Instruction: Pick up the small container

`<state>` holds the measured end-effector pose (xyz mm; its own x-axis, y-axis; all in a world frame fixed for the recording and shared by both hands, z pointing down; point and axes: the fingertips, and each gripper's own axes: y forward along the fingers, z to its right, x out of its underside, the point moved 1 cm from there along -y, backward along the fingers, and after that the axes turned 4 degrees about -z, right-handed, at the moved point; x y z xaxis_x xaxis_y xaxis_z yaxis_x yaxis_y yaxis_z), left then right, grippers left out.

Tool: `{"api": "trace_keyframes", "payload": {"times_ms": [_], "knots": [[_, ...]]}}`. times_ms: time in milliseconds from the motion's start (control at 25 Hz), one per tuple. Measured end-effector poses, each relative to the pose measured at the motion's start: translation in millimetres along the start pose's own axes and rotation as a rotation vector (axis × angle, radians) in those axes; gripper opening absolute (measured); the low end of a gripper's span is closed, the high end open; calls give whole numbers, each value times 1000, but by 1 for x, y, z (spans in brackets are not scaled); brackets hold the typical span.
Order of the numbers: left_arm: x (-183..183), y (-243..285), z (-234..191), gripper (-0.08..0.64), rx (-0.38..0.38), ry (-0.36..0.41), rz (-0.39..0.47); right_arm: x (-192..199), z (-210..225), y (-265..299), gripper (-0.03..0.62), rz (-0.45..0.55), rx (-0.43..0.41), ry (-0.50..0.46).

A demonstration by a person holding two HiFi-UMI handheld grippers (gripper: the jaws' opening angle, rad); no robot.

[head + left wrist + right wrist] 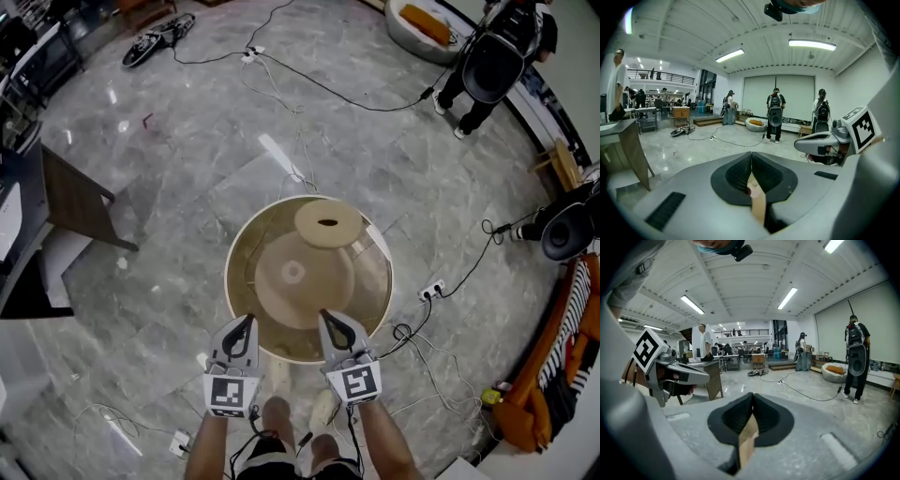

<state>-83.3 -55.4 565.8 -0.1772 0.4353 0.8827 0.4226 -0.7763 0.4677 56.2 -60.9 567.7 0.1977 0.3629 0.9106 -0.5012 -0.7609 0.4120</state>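
Both the left gripper [247,321] and right gripper [326,317] are pinched shut and empty, so I'd open one wide before reaching ahead for the small beige container [328,223].

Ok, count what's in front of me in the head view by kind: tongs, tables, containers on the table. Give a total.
tongs: 2 (left tongs, right tongs)
round table: 1
small container: 1
Total: 4
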Motion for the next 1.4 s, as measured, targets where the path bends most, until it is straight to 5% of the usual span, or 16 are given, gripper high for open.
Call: {"api": "trace_keyframes", "payload": {"times_ms": [1040,1120,1400], "knots": [[144,134,-56,18,39,-110,-105,163,19,160,2,-123,-28,39],[152,139,-59,18,31,-127,-116,170,22,166,101,-122,-33,48],[178,155,-74,18,24,-108,-125,188,28,201,239,-130,-48,58]]}}
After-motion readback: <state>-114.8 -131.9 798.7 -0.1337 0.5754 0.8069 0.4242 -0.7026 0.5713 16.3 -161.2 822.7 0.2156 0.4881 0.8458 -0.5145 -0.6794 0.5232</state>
